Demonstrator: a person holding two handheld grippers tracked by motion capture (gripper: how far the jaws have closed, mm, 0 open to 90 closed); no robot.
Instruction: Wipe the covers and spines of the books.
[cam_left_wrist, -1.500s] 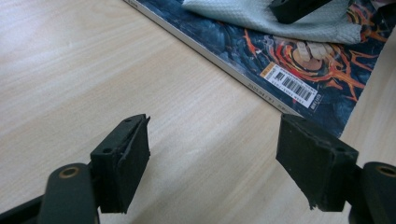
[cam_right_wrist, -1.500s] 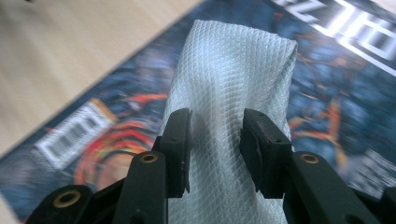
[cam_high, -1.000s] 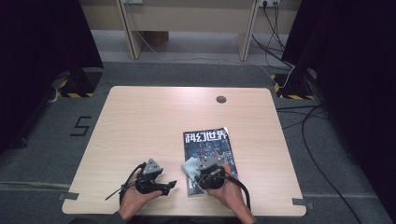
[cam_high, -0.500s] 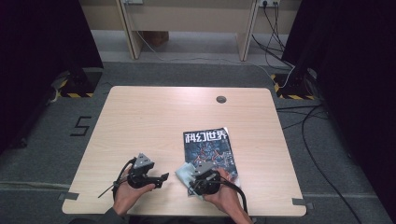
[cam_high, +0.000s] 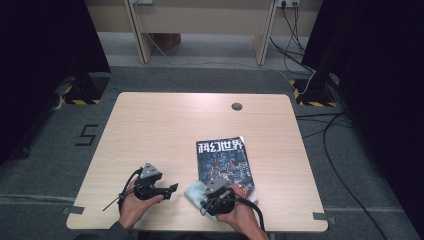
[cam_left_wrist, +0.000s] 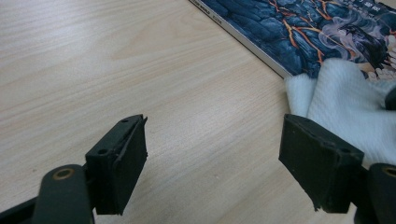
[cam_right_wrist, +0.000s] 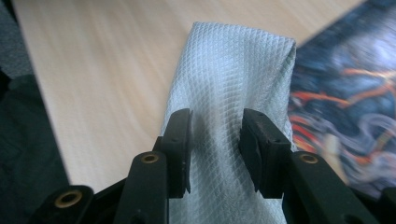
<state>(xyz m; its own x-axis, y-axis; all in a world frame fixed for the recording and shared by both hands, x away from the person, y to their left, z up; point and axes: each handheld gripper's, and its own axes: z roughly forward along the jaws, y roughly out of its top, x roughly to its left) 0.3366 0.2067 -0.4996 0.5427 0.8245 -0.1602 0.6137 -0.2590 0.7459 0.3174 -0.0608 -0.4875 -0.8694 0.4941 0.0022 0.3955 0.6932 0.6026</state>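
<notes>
While the left gripper (cam_high: 172, 188) hovers wide-jawed and empty over bare tabletop (cam_high: 165, 125), with open wood stretching to the table's left and far edges, the right gripper (cam_right_wrist: 215, 140) pinches a white waffle-weave cloth (cam_right_wrist: 233, 70) near the front edge, overlapping a magazine (cam_high: 225, 162) whose cover reads "科幻世界" in white characters along its top.
</notes>
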